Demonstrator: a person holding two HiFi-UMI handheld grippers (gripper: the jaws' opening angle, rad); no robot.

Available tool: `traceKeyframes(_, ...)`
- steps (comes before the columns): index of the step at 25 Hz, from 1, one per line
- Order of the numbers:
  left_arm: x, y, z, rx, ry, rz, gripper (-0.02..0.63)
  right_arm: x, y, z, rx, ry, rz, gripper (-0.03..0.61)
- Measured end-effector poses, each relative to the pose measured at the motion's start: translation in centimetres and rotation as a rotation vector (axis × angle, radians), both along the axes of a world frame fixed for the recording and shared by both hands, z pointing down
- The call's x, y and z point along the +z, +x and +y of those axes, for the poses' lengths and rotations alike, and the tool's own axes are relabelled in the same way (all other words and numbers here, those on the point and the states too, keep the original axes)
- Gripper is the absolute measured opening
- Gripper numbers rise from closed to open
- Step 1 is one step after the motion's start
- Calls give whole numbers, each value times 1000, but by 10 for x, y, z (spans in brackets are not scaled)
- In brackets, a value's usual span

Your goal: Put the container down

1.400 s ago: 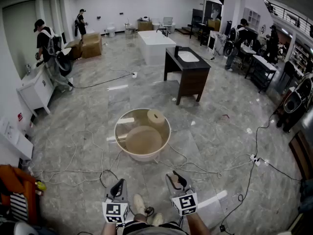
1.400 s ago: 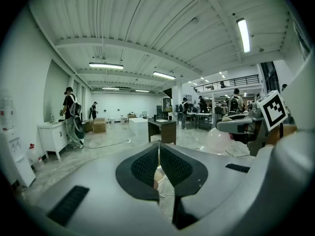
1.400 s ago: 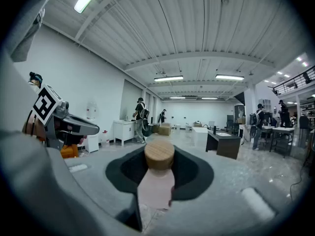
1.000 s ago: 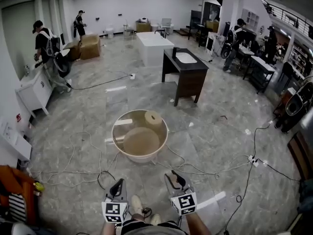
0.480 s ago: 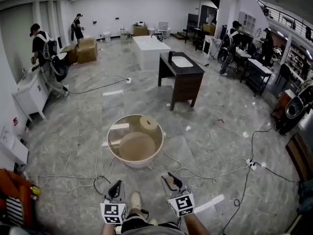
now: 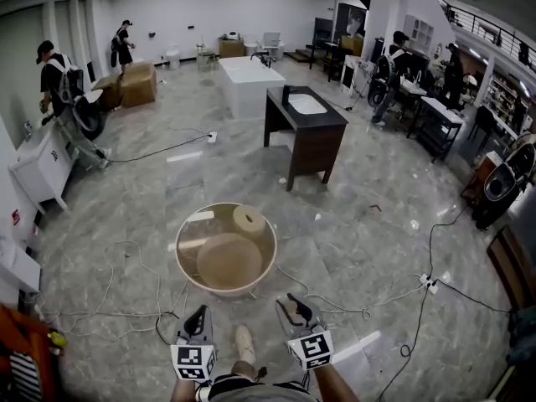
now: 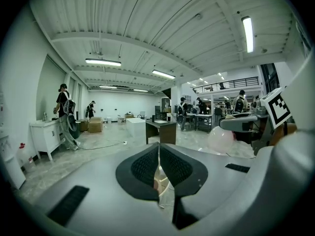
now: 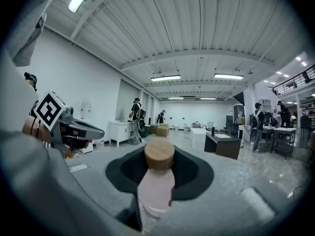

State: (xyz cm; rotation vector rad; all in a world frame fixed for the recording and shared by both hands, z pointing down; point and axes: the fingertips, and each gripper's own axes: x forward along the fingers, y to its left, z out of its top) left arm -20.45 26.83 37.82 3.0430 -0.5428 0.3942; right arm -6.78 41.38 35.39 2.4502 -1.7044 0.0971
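Bottle [image 8: 156, 188] comes last, since I read from the left. My left gripper [image 6: 198, 315] hangs low over the floor, its jaws pressed together on nothing. Ahead, between both grippers, a round tub [image 6: 179, 262] stands on the tiles among loose cables [image 6: 126, 262]. My right gripper [image 6: 293, 306] clamps the pink bottle just below its wooden cap [image 8: 159, 154], off the floor.

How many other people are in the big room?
4: one person beside the white cabinet at left, a second person near the far wall, a third person and fourth person at right. More may be hidden.
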Motion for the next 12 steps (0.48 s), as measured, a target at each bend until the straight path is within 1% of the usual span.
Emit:
traceKeyframes(7, -11, 75, -75, 18, 0, -15, 26, -10, 70, -72, 9, -7, -10, 124)
traceKeyframes(12, -9, 121, -130, 34, -3, -24, 26, -11, 115, -128, 14, -6, -14, 124)
